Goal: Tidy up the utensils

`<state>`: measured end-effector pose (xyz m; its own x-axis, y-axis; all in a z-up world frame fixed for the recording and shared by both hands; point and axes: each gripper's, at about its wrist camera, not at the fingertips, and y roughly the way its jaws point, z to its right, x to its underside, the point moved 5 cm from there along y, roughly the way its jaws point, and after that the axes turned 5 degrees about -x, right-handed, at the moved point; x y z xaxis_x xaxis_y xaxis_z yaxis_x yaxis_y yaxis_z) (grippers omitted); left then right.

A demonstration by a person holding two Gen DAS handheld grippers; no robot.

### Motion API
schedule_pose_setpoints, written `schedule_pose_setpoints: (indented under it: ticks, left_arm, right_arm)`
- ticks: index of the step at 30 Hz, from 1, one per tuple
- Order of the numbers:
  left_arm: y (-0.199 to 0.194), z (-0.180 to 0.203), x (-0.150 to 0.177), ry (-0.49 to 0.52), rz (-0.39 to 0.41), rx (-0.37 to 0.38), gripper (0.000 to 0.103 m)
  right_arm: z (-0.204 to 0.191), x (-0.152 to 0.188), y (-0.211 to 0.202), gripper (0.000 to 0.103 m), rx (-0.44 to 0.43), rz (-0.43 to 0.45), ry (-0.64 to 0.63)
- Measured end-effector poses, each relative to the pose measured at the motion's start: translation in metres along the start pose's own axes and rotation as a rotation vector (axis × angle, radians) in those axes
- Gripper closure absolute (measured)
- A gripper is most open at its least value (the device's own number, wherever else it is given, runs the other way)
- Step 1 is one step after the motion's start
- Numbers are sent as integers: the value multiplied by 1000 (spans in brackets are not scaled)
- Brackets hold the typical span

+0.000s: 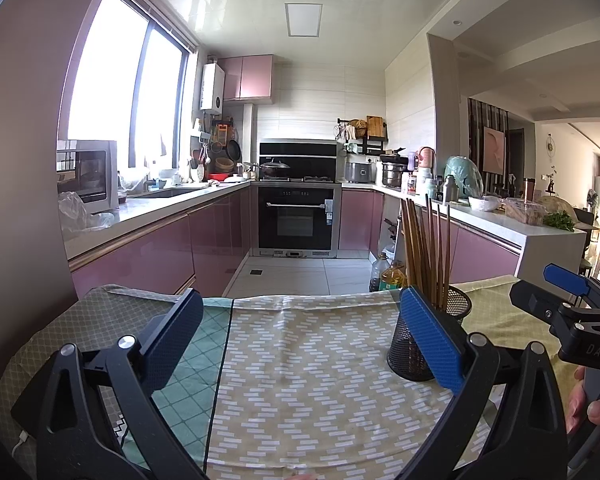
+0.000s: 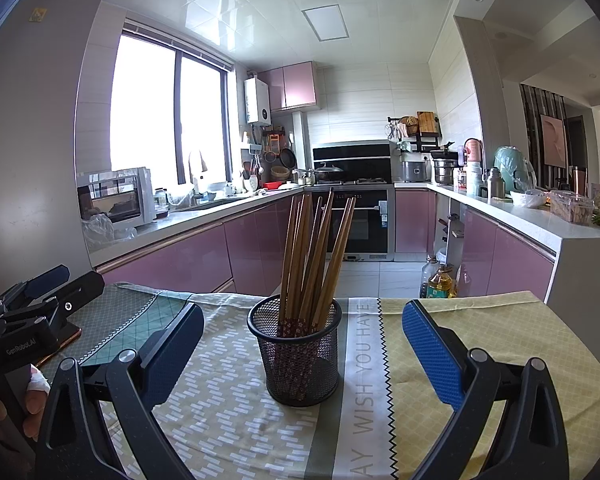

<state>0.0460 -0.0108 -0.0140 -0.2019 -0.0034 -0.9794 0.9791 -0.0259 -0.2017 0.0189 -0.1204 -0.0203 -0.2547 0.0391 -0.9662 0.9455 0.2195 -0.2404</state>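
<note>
One black mesh holder (image 2: 298,354) stands upright on the cloth-covered tabletop (image 2: 228,412), directly ahead of the right gripper (image 2: 302,350) and between the lines of its two fingers, touching neither. A bundle of wooden chopsticks (image 2: 314,256) stands in it, fanning slightly outward at the top; about ten can be made out, though they overlap too much for a sure count. Their lower ends carry a dark red flowered pattern behind the mesh.

The right gripper is spread wide with nothing between its two blue pads (image 2: 432,354). The left gripper (image 1: 300,344) is likewise spread wide and empty, with only bare patterned cloth between its fingers. In the left wrist view the holder (image 1: 456,308) sits just past the gripper's right pad, partly hidden behind it, with the chopsticks (image 1: 428,252) rising above.

Each gripper shows at the edge of the other's camera: the right gripper (image 1: 568,296) to the right of the left one, the left gripper (image 2: 44,284) to the left of the right one. A hand (image 1: 596,404) grips the right handle, and another hand (image 2: 20,404) grips the left handle, with white wrapping on one finger.

Beyond the tabletop, two oil bottles (image 2: 436,278) stand on the kitchen floor.
</note>
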Motion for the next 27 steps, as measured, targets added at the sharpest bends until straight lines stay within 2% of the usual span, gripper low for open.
schedule_pose_setpoints:
  ticks: [27]
  left_arm:
    - [1,-1,3,2,0,0,6]
  right_arm:
    - [1,1,2,7,-1,-6,10]
